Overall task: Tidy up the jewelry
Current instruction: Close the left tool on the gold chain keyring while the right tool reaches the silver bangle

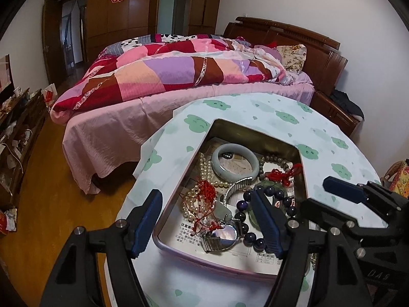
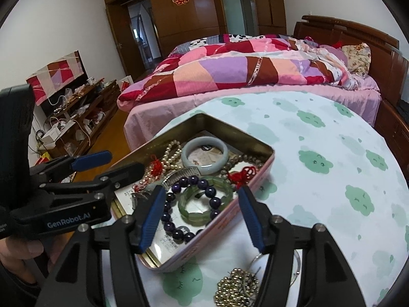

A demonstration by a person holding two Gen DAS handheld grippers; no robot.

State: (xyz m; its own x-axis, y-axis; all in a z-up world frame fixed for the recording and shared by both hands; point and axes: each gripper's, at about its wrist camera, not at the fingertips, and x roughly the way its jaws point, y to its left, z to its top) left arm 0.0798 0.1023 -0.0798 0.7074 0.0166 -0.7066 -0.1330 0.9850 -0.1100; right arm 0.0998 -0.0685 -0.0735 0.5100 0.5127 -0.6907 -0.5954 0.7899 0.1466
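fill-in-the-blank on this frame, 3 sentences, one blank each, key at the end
1. The pale jade bangle lies inside the open ____.
2. The dark purple bead bracelet lies partly over a ____ bangle.
3. The cluster of gold beads lies on the tablecloth, ____ the tin.

Missing words: tin; green; outside

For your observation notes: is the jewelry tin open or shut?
Open: the tin has no lid on, and the bracelets inside show.
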